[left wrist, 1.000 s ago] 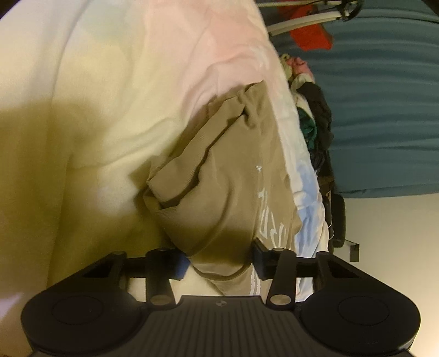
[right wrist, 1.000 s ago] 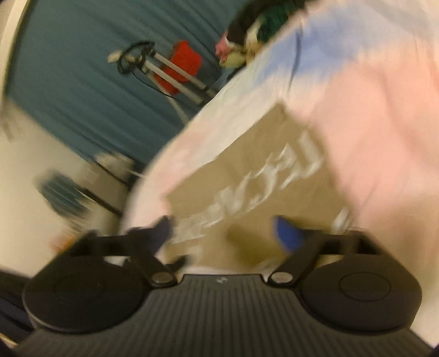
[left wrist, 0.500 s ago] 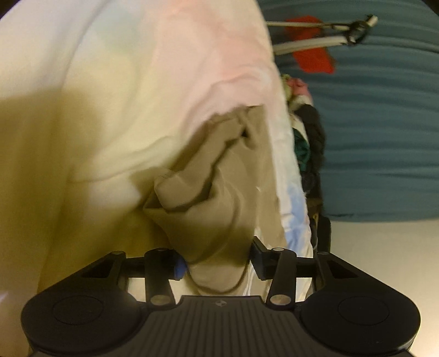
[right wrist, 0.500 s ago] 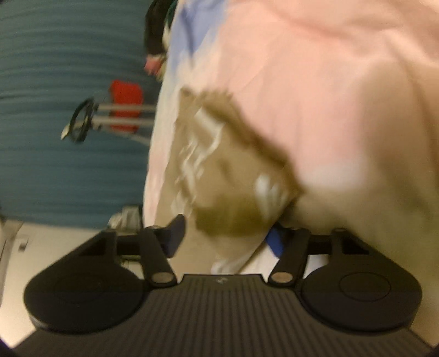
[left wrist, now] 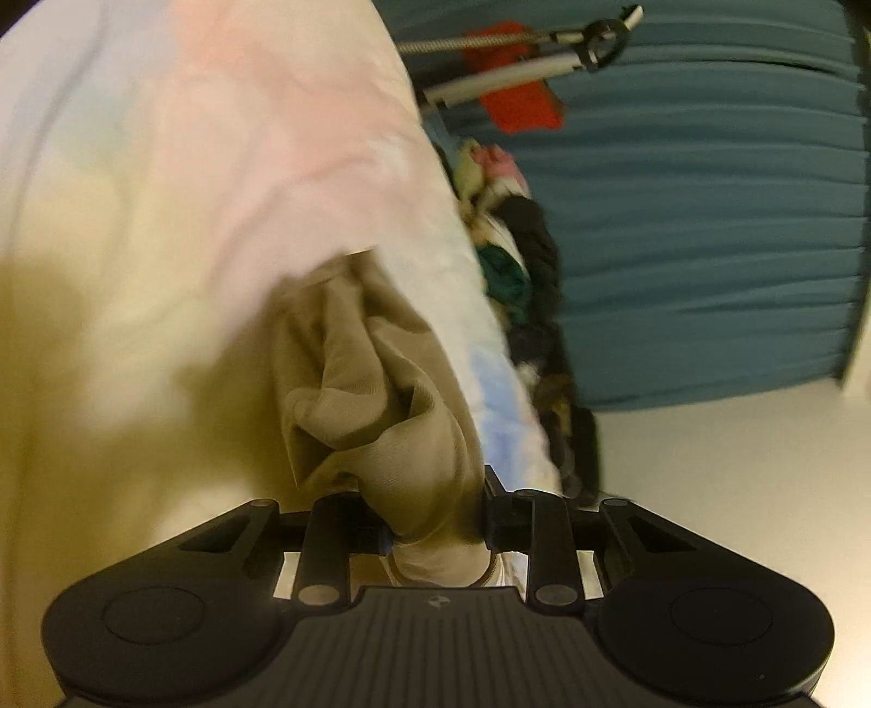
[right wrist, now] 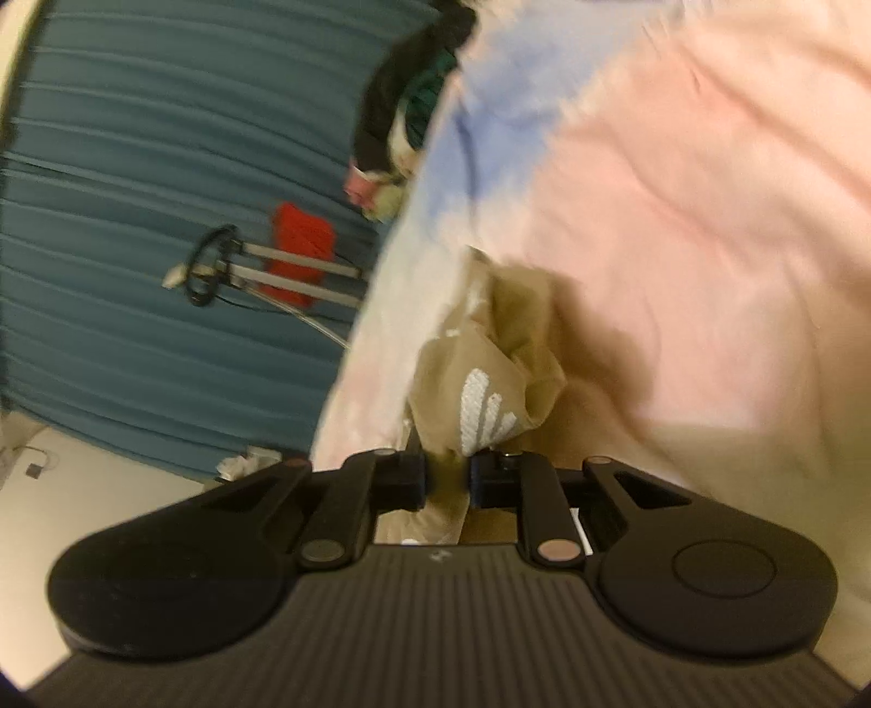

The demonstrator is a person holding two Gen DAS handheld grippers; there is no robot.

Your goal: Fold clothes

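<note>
Left wrist view, left to right:
- Bedspread: pastel cream, pink and blue, fills the field left of and beyond the jaws; surface rumpled, partly shadowed near the left jaw.
- Shirt: tan, bunched into a thick fold. It runs from between the jaws up and away over the bedspread, long axis roughly in line with the left gripper.
- Jaws of that gripper: have just been closing and now pinch the near end of the shirt.
- Clothes pile: dark, green and pink pieces heaped at the bed's far edge, right of the shirt. No container visible; the pieces lie loose.
- Curtain: teal, pleated, far right.
- Red cloth: on a metal rack, upper right.

Right wrist view, left to right:
- Same curtain, rack and red cloth, left of the jaws.
- Shirt again, with white print facing the camera, crumpled. It rises from the jaws toward the upper right, long axis leaning slightly right.
- Right gripper: jaws have just been closing and now clamp a narrow bunch of the shirt's edge.
- Bedspread right of and beyond the jaws. View blurred.
</note>
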